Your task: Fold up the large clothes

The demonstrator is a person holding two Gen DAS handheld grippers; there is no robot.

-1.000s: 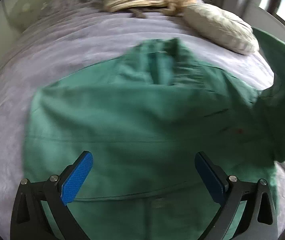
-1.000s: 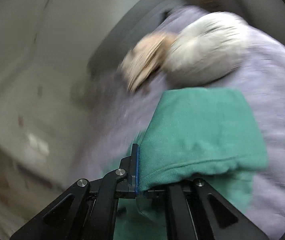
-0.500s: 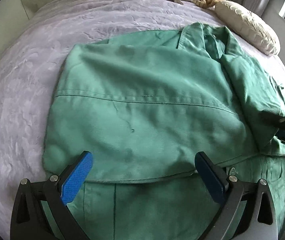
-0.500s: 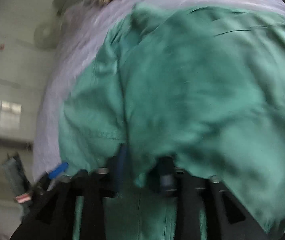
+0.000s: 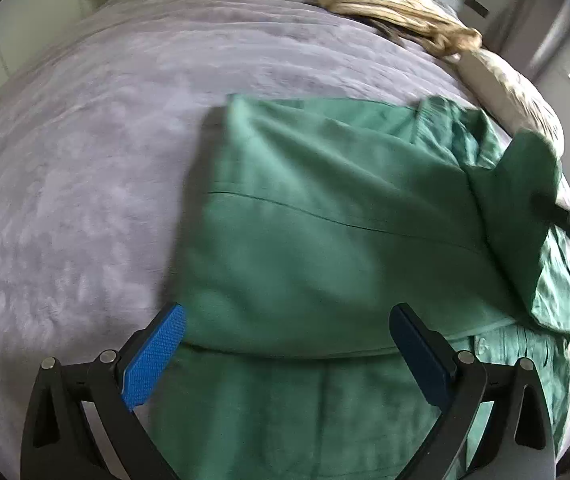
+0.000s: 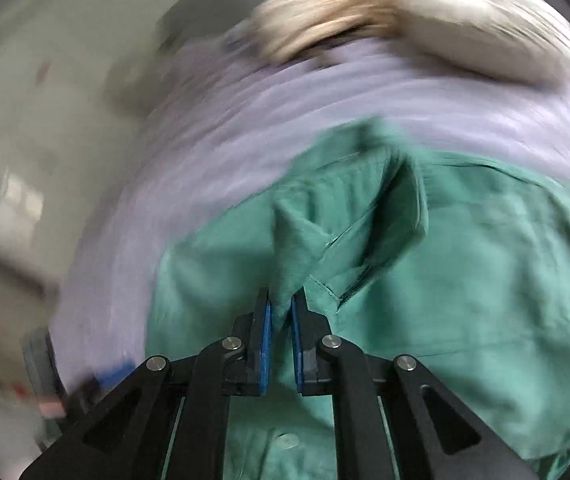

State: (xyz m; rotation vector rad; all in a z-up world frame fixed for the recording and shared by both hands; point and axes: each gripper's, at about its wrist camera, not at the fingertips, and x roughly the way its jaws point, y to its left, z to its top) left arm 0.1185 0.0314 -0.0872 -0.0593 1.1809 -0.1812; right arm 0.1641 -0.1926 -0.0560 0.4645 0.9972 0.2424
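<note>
One green shirt (image 5: 325, 240) on bed; left gripper (image 5: 285, 356) open, right gripper (image 6: 281, 320) closing on its fold

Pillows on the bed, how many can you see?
1 for sure: a pale pillow at the far right edge of the purple bedspread, beyond the green shirt. The beige bundle beside it looks like crumpled cloth; it could hide another.

One green shirt (image 5: 325, 248), one pillow (image 5: 517, 92), one tan garment (image 5: 389, 4).
</note>
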